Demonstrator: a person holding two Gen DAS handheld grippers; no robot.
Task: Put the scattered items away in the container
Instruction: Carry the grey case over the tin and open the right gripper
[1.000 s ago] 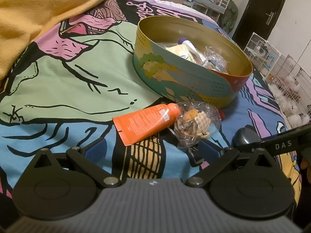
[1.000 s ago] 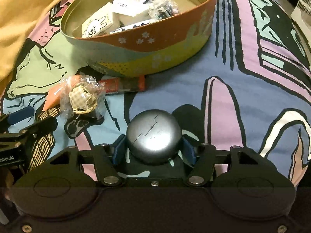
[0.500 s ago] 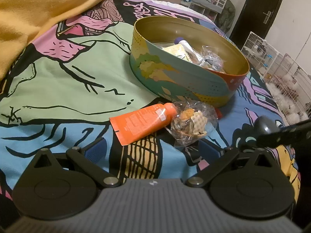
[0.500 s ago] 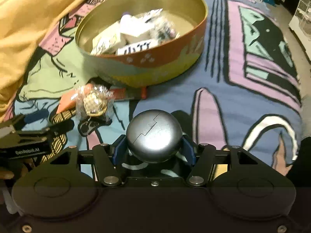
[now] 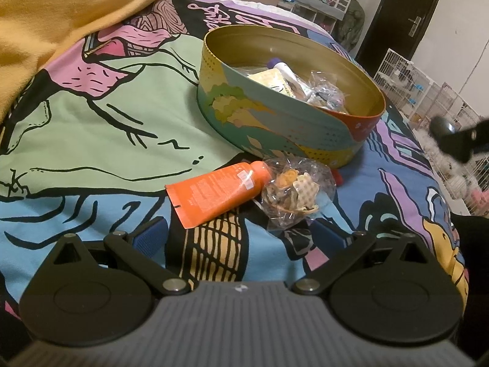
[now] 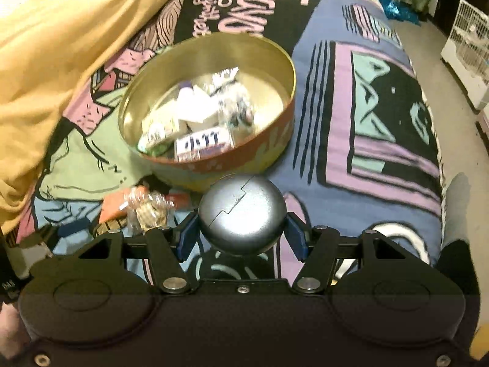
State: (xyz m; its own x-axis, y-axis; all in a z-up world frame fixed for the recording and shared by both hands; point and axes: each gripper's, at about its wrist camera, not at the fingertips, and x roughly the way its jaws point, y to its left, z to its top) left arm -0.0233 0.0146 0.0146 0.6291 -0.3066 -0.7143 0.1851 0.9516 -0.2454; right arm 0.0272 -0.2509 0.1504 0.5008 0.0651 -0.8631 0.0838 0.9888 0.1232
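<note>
A round painted tin (image 5: pixel 275 131) with a gold inside stands on the patterned bed cover and holds several small packets; it also shows in the right wrist view (image 6: pixel 275 140). An orange tube (image 5: pixel 217 191) and a clear bag of trinkets (image 5: pixel 295 194) lie side by side in front of the tin. My left gripper (image 5: pixel 241 238) is open and empty, low over the cover just short of them. My right gripper (image 6: pixel 241 235) is shut on a grey metal ball (image 6: pixel 243 215), held in the air in front of the tin; the ball shows at the right of the left wrist view (image 5: pixel 441 127).
A yellow blanket (image 5: pixel 61 15) is heaped at the bed's left. A small red item (image 5: pixel 337 177) lies by the tin's base behind the bag. White wire cages (image 5: pixel 428 91) stand on the floor to the right of the bed.
My right gripper has lifted the grey ball off the cover and risen well above the bed. The left gripper has barely moved.
</note>
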